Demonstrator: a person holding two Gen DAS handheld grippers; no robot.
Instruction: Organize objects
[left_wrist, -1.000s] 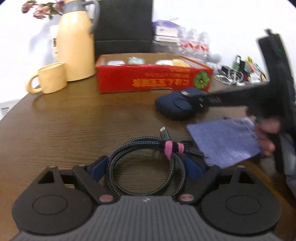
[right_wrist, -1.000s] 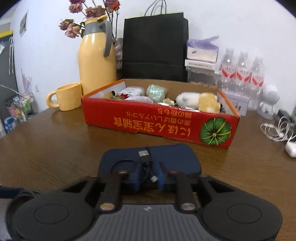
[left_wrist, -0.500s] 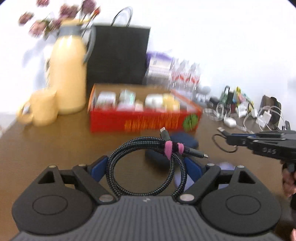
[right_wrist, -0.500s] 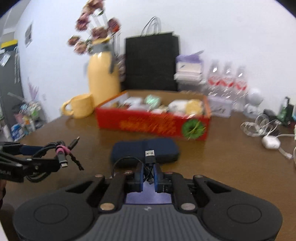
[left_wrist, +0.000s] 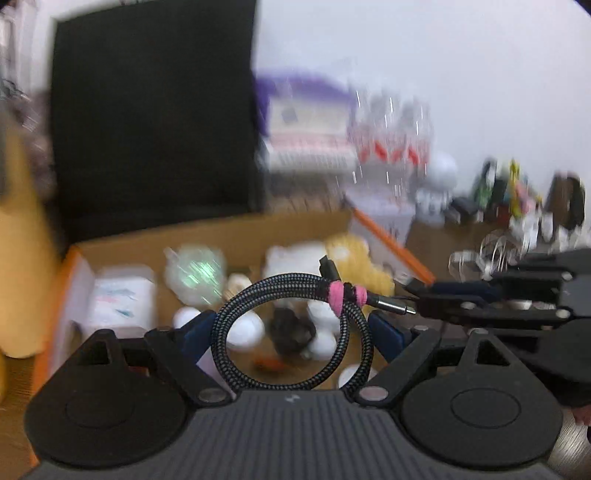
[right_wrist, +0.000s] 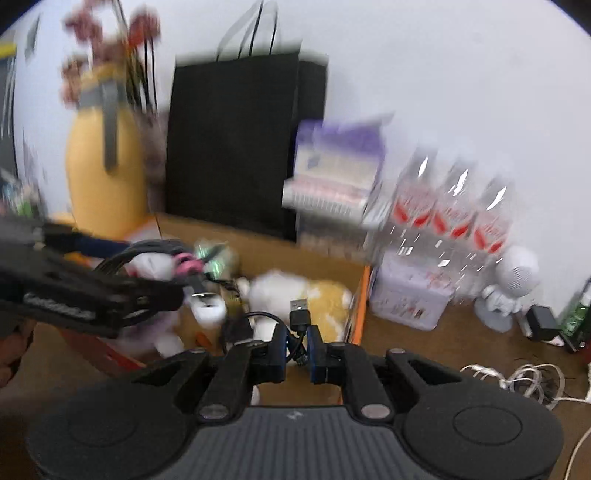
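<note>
Up close, the left gripper (left_wrist: 291, 326) has its jaws spread wide yet clamped across a coiled braided cable (left_wrist: 295, 328), whose loop fills the span between the blue pads and is bound by a pink tie (left_wrist: 341, 295) at its top. The right gripper (right_wrist: 297, 345) has its jaws nearly closed, pinching a thin black USB cable (right_wrist: 297, 317) whose plug sticks up above the fingertips. Both grippers tilt downward and hang side by side, the right one's tip just right of the left jaws. Beyond and below both sets of jaws lies an open cardboard box (left_wrist: 229, 232) with orange walls, holding a white-and-yellow plush toy (right_wrist: 295, 291), white round pieces and a pale packet, all blurred. Farther off stands a black paper bag (right_wrist: 240, 147).
</note>
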